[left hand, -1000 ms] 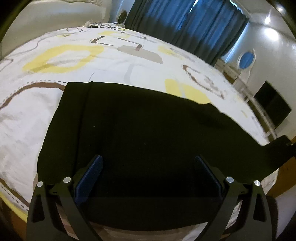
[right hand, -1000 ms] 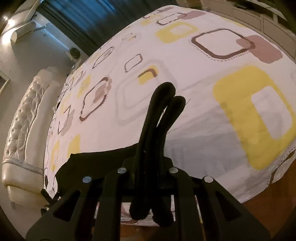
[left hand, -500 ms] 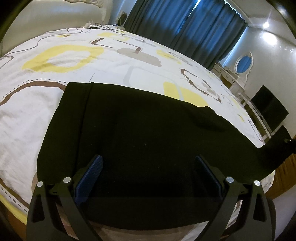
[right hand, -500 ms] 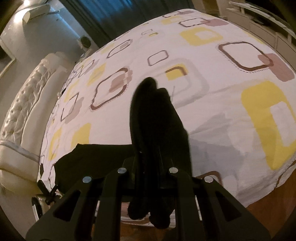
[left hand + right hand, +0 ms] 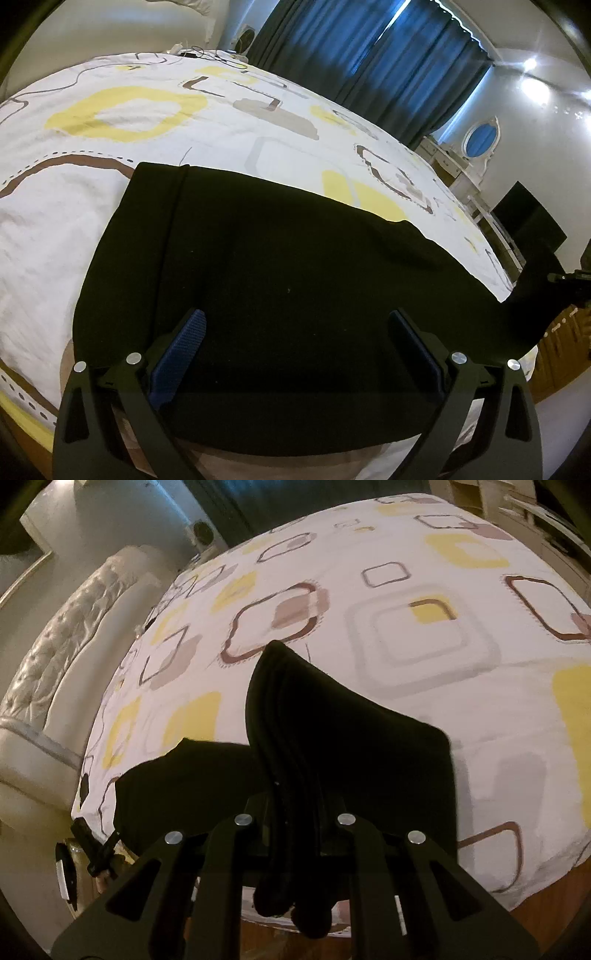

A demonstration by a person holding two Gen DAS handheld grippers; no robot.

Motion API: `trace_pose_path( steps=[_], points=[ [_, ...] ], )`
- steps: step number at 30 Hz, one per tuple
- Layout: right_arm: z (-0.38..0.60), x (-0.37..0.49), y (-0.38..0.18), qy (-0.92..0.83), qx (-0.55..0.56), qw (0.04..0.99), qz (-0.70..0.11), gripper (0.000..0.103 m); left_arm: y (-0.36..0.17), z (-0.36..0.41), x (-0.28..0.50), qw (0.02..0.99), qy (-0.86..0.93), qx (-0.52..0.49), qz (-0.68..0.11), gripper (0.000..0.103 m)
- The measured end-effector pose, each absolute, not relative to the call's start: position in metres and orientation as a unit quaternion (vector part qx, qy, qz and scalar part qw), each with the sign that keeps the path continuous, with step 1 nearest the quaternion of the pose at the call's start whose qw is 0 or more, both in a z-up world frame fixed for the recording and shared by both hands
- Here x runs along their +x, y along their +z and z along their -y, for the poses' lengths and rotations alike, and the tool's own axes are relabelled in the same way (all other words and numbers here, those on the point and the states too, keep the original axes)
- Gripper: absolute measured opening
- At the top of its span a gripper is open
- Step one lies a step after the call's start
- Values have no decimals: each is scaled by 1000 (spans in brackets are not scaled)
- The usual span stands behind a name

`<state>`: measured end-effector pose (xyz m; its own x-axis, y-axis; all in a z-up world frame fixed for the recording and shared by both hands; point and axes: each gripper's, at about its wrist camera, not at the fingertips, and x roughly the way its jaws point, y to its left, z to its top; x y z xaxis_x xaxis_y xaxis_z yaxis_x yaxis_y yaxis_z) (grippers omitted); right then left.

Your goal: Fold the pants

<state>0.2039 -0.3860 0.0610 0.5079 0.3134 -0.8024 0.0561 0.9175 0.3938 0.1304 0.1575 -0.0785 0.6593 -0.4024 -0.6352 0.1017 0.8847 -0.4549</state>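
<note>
The black pants are lying spread across the near part of the bed, on a white cover printed with yellow and brown squares. In the left wrist view the left tongs are standing wide apart above the cloth near the waistband end, their blue pads clear of each other and nothing pinched between them. That view is also showing the far end of the pants lifting off the bed at the right edge, where a dark piece of the right tongs is just coming into sight beside the raised cloth.

The right wrist view is giving what the left one cannot: the right tongs are clamped together on a bunched, layered fold of the pants, which is rising as a dark ridge between the fingers and hanging down below them. Behind it, the rest of the pants is resting flat on the bed, and a padded headboard is showing at the left.
</note>
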Motion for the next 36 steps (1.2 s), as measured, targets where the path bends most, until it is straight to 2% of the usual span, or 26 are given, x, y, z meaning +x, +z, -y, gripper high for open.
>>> trace_pose_path(
  steps=[20, 36],
  points=[
    [292, 225, 13, 89, 116, 835, -530, 12, -78, -158, 128, 888, -148, -207, -384, 98],
    [231, 236, -49, 69, 31, 819, -568, 13, -79, -159, 128, 888, -148, -207, -383, 98]
  ],
)
